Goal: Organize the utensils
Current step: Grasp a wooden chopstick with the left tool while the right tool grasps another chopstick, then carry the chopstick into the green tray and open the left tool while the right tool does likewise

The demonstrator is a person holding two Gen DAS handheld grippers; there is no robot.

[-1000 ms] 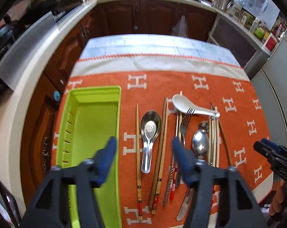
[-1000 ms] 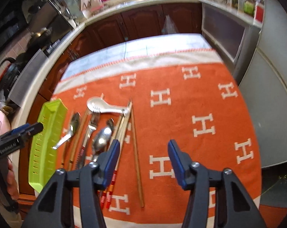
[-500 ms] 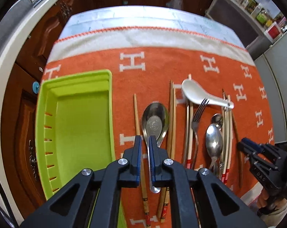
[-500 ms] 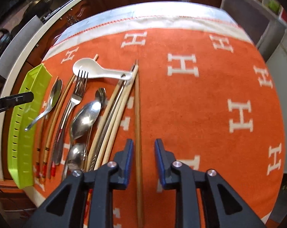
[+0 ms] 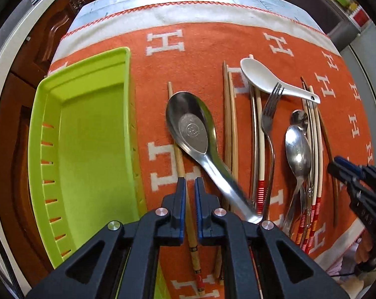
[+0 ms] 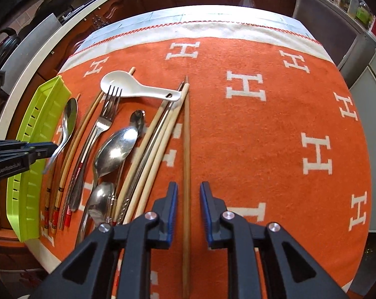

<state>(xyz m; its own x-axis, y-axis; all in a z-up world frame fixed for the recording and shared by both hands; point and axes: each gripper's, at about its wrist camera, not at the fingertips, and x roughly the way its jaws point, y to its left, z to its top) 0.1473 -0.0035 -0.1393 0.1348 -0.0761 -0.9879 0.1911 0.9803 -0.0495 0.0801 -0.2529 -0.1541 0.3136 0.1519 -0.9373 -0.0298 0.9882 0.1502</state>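
— On the bench, what lies where?

— An orange cloth (image 6: 250,129) with white H marks covers it. At its left edge sits a lime-green tray (image 5: 88,129), long and slotted along its wall. To the tray's right the utensils lie in a row: a single bamboo chopstick (image 5: 179,164), a large steel spoon (image 5: 192,129) resting across that chopstick, a pair of wooden chopsticks (image 5: 230,124), a fork (image 5: 268,114), a white ceramic spoon (image 5: 262,78) lying across the far ends, two smaller steel spoons (image 5: 298,149) one over the other, and a bundle of pale chopsticks with red-striped ends (image 5: 314,149).

— And the left gripper (image 5: 190,183)?

— Its jaws stand narrow, one on each side of the single bamboo chopstick, low over the cloth. Whether the pads actually press the stick I cannot tell; a thin gap shows beside it.

— The right gripper (image 6: 188,189)?

— Its jaws are partly apart, straddling a lone brown chopstick (image 6: 186,137) that lies at the right edge of the row, just beside the pale bundle. Clear gaps show on both sides, so nothing is held.

— Does either gripper show in the other's view?

— Yes, each appears at the frame edge.
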